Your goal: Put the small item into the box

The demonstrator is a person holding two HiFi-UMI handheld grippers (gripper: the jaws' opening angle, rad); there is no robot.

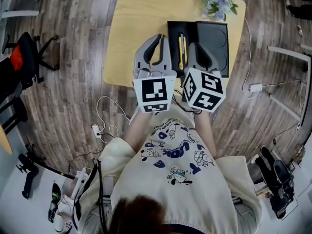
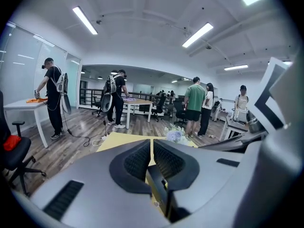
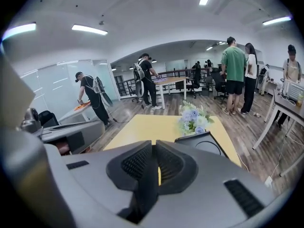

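In the head view both grippers are held side by side at centre frame, over the near edge of the yellow table [image 1: 141, 13]. The left gripper [image 1: 159, 36] has its jaws closed to a thin slit with nothing between them; its own view shows only table through the gap. The right gripper [image 1: 196, 45] is likewise pressed together and empty.

Just above them in the frame lies the open black box [image 1: 212, 38], with flowers [image 1: 217, 1] at the upper right. The yellow item [image 1: 181, 50], long and thin, rests lengthwise on the box's left half, showing between the two grippers.

Nothing is being carried, so this reads as either the very start or the finish: the item seems to lie inside the box already, though the box's depth is hard to tell. If it must still be seated, the next move calls for opening one gripper, lowering it over the item and closing across its narrow width
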